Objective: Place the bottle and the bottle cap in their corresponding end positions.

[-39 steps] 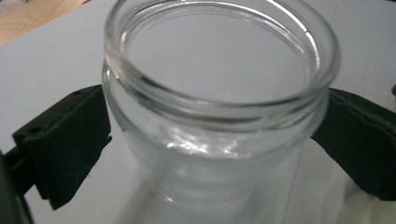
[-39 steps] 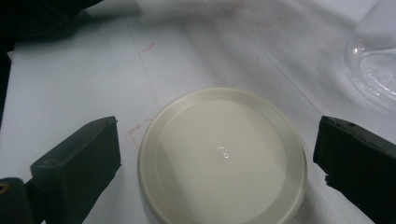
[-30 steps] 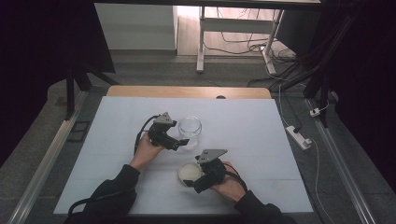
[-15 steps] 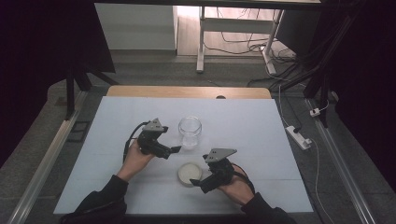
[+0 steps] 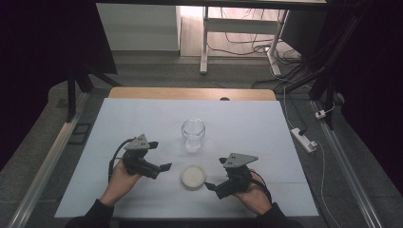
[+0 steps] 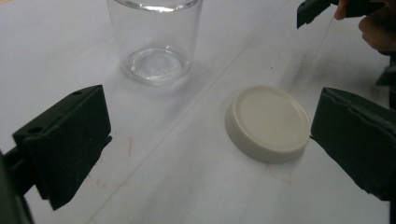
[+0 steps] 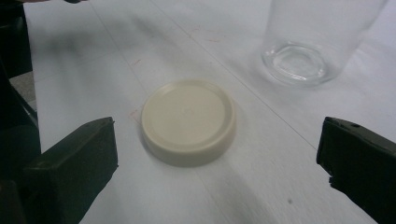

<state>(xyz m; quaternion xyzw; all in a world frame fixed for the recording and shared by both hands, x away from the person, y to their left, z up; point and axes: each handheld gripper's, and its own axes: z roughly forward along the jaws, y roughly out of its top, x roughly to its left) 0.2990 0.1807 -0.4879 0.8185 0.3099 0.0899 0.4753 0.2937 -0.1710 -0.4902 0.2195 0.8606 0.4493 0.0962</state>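
Both sets of jaws stand wide apart and hold nothing: the left gripper [image 5: 164, 167] and the right gripper [image 5: 209, 186] flank the cream lid [image 5: 193, 176], which lies flat on the white table [image 5: 266, 142], the left at its nine o'clock and the right at about its four o'clock. The glass jar [image 5: 193, 134] stands upright and uncapped at the lid's twelve o'clock, near it but not touching. Over the last second both hands have drawn back toward the six o'clock edge; the left gripper, which was up beside the jar, now sits lower and farther to nine o'clock, and the right, which was close on the lid, has eased off it. In the left gripper view the lid [image 6: 267, 122] lies just inside the right-hand jaw with the jar [image 6: 154, 39] beyond; in the right gripper view the lid [image 7: 188, 120] rests between the spread jaws. That retreat suggests the jar and lid have been let go, lid off and set down.
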